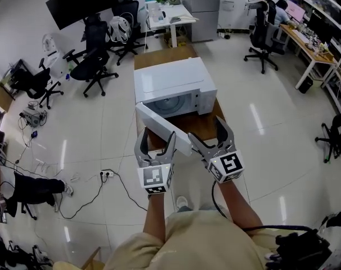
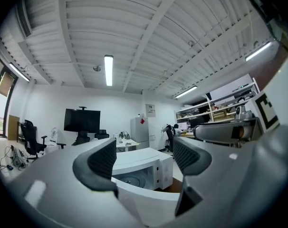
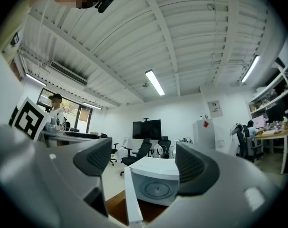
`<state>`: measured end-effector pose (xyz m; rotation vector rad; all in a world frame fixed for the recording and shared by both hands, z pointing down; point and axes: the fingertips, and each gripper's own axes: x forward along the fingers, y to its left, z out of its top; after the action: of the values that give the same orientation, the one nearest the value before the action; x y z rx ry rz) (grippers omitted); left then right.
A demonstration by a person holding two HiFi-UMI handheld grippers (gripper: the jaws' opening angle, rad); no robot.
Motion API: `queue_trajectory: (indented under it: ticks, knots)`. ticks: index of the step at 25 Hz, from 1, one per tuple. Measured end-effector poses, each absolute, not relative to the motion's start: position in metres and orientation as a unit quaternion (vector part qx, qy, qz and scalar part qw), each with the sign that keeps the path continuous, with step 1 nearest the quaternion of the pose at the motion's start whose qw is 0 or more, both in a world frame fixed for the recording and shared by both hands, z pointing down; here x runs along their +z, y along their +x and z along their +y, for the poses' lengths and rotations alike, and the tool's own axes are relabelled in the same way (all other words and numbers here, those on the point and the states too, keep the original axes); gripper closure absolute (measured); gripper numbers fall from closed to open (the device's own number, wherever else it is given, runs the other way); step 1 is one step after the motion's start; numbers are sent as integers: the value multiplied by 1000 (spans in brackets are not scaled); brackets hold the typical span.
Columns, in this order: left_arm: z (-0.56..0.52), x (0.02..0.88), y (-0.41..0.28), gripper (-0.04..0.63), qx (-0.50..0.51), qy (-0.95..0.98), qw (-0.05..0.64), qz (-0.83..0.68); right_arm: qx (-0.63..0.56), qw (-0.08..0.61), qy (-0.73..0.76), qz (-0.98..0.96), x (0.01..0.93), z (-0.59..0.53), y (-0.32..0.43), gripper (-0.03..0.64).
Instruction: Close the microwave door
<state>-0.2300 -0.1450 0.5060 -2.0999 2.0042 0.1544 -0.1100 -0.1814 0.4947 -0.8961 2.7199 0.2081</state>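
White microwave [image 1: 173, 80] on brown wooden bench [image 1: 162, 56], cavity facing the person | door [image 1: 153, 120] swung open, jutting toward both grippers | left gripper [image 1: 156, 135] jaws apart, pads on nothing, near door | right gripper [image 1: 206, 129] jaws apart, empty, beside door's end

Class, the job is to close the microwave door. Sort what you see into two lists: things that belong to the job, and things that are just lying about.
Belongs to the job:
microwave
open door
left tool, jaws apart
right tool, jaws apart

Just lying about:
office chair
black screen
power strip on the floor
white desk
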Motion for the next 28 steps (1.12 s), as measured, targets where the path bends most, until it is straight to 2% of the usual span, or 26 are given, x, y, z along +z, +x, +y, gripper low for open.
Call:
queue_trajectory:
  ticks: [9,18,21,25,28]
  knots:
    - [-243,515,-249,227,29,-718,96,689,44,121,-296,946,502,-280,-127,213]
    - [-312,518,-194,227,14,-677,106,728,36,156,-239,958,496,-371,-65,216]
    - [-325,528,-189,227,7,-658,94,747,19,153,-204,967,506,-389,-64,219]
    - [-369,487,-169,227,-17,-646,103,757,-17,151,-167,974,490,-444,-68,255]
    - [-382,526,-177,227,-29,-627,81,774,-24,154,-146,977,513,-461,-71,255]
